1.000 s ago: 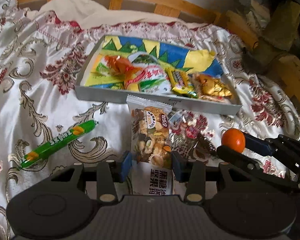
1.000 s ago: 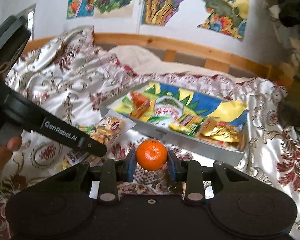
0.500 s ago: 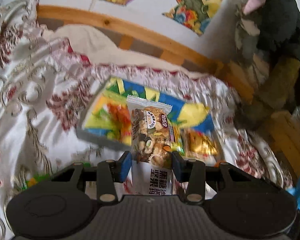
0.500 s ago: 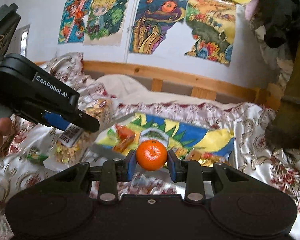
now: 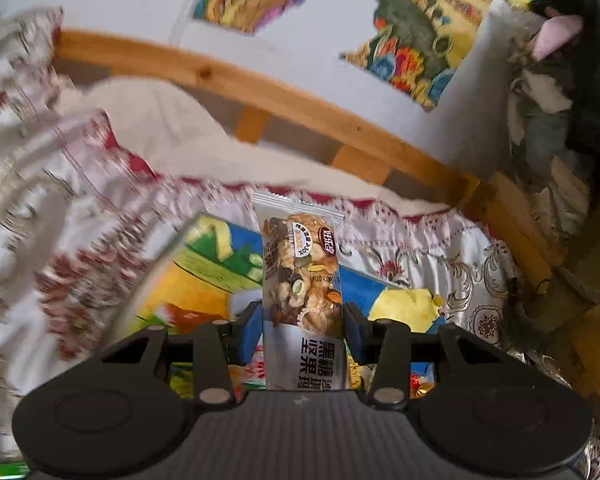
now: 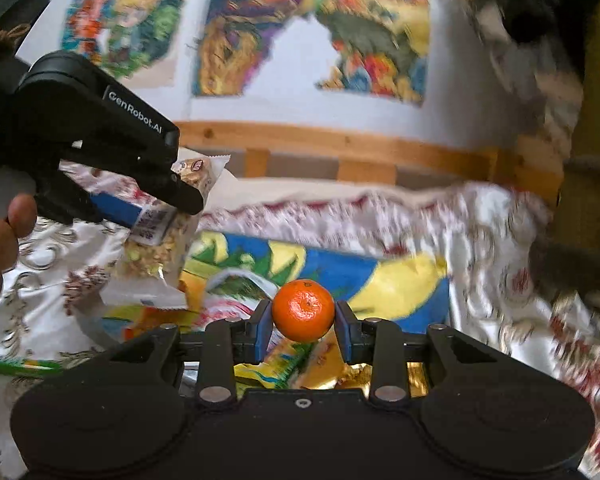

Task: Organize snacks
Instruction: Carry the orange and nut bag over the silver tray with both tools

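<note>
Left tool is clamped across the middle of a clear plastic packet of mixed nuts, held upright above the grey shallow tray with a blue, yellow and green printed liner, presumably so it can be lowered in flat. Right tool grips a small round orange mandarin between its blue pads, likewise poised over the tray, which sits on the bed's patterned satin cover toward the wooden headboard edge. Both snacks are judged in transit to the tray, which already holds wrapped sweets. Packet shows bold Chinese characters, not confidently readable; left tool's casing reads "GenRobot.AI" in the right wrist view.
</note>
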`<state>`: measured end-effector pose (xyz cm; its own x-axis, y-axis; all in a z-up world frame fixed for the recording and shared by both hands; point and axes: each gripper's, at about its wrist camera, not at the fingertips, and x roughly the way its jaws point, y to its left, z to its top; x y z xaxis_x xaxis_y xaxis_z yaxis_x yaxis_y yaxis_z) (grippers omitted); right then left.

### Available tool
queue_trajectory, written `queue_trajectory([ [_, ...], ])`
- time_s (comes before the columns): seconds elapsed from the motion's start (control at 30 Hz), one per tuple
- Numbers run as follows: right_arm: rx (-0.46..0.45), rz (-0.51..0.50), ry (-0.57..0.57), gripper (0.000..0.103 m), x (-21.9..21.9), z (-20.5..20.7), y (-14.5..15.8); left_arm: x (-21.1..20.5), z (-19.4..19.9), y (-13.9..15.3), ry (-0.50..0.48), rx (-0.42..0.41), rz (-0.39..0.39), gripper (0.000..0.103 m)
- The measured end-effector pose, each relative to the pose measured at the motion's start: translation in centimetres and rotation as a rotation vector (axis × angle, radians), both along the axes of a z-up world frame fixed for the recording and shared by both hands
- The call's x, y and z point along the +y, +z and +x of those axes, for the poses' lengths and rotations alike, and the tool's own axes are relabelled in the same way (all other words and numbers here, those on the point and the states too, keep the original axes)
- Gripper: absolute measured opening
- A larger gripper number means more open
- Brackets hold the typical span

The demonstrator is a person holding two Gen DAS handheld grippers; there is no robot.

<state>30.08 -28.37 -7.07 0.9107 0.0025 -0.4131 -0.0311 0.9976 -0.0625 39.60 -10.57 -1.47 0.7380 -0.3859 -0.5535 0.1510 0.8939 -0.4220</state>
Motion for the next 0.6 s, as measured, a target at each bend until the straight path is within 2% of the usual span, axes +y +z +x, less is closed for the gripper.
queue_trajectory([
  [0.1, 0.025, 0.012, -0.02, 0.035, -0.6, 1.1, -1.1, -1.2, 1.8, -1.8, -0.028, 0.018, 0.006, 0.047],
  [0.3, 0.042, 0.029, -0.016, 0.035, -0.9, 2.5, -2.2, -2.5, 3.3, -4.3, -0.035, 0.047, 0.097, 0.047],
  [0.6, 0.061, 0.024, 0.015, 0.035, 0.3, 3.4, -3.0, -2.1, 4.2, -5.8, -0.009, 0.076, 0.14, 0.047],
])
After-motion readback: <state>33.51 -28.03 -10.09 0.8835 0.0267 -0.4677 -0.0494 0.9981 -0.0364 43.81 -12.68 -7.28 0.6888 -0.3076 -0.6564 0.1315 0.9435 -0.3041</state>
